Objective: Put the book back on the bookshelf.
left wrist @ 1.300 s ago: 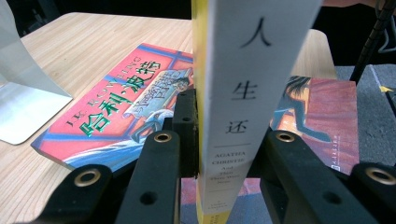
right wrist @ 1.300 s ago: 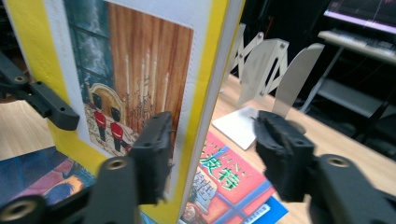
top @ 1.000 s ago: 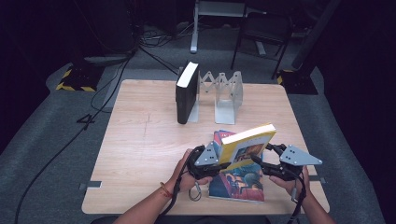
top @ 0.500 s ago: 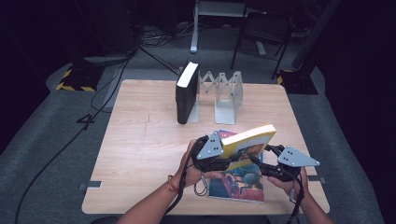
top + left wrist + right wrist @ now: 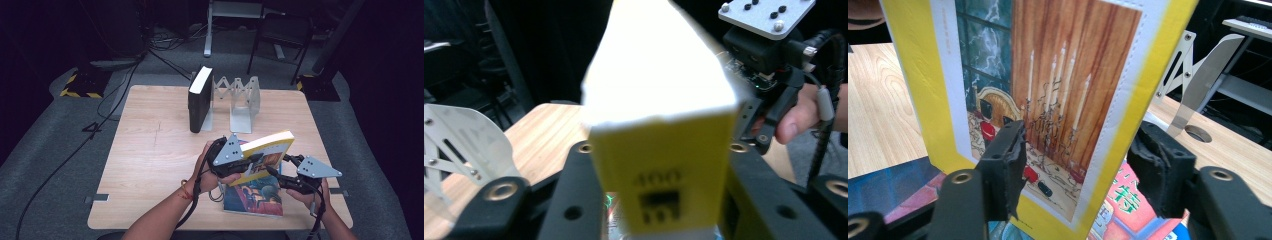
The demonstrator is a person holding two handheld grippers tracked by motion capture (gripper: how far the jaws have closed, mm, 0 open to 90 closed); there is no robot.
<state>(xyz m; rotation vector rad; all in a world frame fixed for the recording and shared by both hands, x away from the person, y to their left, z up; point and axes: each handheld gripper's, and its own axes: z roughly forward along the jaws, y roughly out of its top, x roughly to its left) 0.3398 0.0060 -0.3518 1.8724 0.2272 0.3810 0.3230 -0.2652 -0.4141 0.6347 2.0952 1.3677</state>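
That yellow paperback (image 5: 264,156) looked light but floppy, left claw (image 5: 248,163) clamping its spine end, right claw (image 5: 279,172) gaping beside the cover.

The room is dark. A light wooden table (image 5: 150,165) stands on a grey carpet (image 5: 60,150). Black cables (image 5: 65,160) run across the floor at 9 o'clock. A yellow and black striped block (image 5: 75,86) sits at 10 o'clock. A grey metal stand (image 5: 220,20) and a dark chair (image 5: 280,35) are at 12 o'clock.
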